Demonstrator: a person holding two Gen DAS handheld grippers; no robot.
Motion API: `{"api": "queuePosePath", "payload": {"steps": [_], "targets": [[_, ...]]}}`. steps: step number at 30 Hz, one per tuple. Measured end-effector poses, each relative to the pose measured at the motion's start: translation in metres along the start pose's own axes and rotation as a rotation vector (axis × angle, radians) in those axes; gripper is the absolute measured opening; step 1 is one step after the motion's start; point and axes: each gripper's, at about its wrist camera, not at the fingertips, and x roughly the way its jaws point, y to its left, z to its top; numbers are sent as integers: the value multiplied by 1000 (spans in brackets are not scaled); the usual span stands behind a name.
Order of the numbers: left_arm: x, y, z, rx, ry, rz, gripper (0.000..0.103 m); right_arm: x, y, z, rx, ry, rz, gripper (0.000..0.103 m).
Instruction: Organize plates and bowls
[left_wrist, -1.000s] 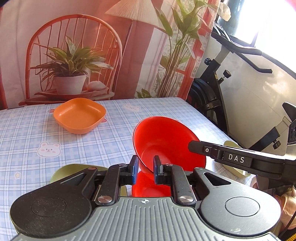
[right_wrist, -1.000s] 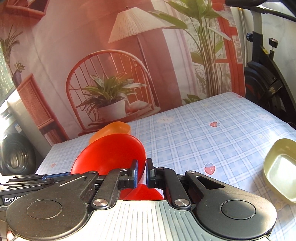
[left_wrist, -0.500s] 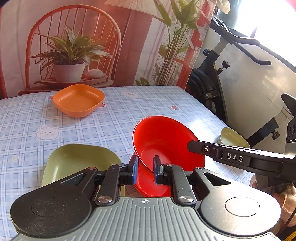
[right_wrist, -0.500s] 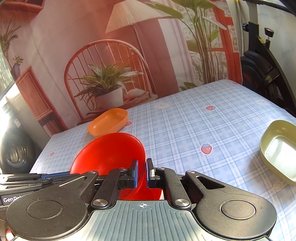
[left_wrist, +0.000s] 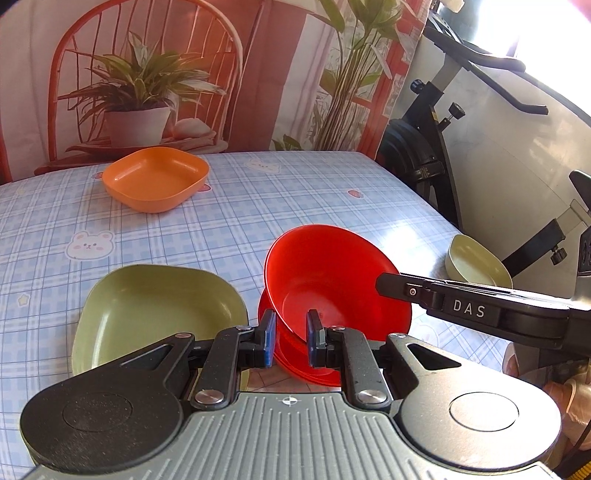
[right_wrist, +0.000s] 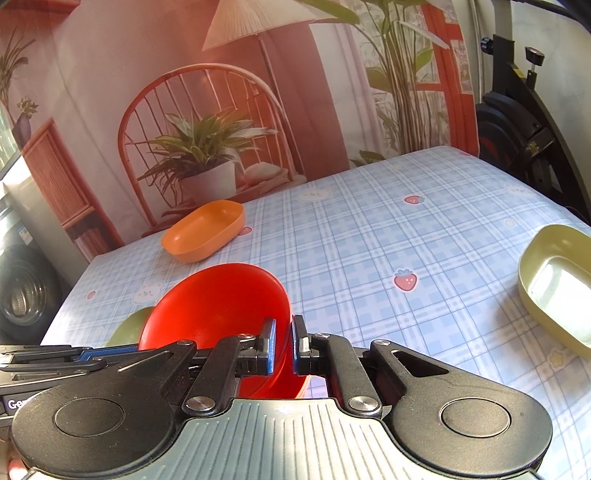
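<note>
Red round plastic bowl (left_wrist: 332, 284) is clamped by both grippers, left (left_wrist: 290, 334) and right (right_wrist: 283, 345); lowering, seemingly onto a red plate, is required.

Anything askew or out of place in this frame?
Yes: the red bowl is tipped steeply on its side, gripped at the rim by both the left gripper and right gripper. No spills or damage visible.

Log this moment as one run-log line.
left gripper: shut on red bowl | right gripper: shut on red bowl | bowl tilted over red plate | green plate beside
</note>
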Motion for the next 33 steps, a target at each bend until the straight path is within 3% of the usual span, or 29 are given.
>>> {"api": "queuePosePath", "payload": {"steps": [18, 24, 33], "targets": [[9, 0, -2, 1, 29, 18, 17, 7, -2, -5, 4, 28, -4, 13], [7, 5, -1, -21, 17, 44, 30, 7, -5, -5, 13, 30, -15, 16], [0, 2, 7, -37, -28, 52, 30, -3, -14, 7, 1, -31, -41, 16]]}}
